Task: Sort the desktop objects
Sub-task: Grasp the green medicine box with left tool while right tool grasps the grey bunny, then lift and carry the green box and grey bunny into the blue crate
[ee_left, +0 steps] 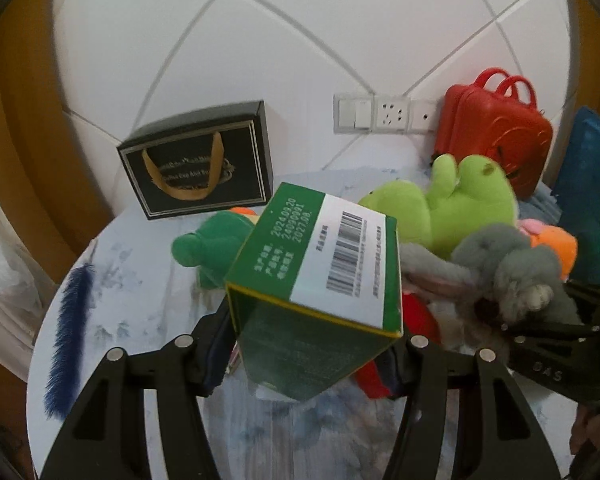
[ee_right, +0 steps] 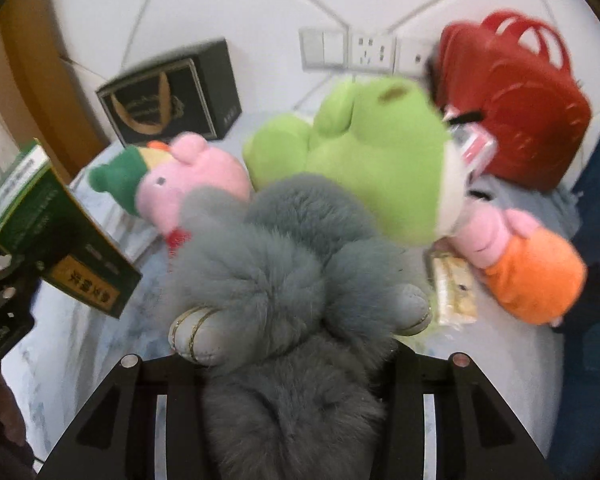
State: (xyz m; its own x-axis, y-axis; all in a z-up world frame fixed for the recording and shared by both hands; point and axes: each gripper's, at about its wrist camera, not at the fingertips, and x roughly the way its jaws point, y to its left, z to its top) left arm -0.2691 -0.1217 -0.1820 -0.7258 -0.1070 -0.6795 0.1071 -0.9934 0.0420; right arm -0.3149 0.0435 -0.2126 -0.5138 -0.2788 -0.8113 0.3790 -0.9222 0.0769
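The left gripper (ee_left: 312,344) has its fingers clamped on the green box (ee_left: 320,272), held tilted above the worktop (ee_left: 148,280). The right gripper (ee_right: 296,364) grips the grey plush (ee_right: 284,264), its length running straight ahead, by the plush pile.

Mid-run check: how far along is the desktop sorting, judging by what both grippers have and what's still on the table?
Nothing looks clearly sorted yet. In hand: the left gripper grips the green box, lifted and tilted; the right gripper is closed on the grey furry plush. Left: the lime-green plush, pink pig plush, orange-and-pink plush and a flat packet remain piled together on the table, near the black gift bag and red case.
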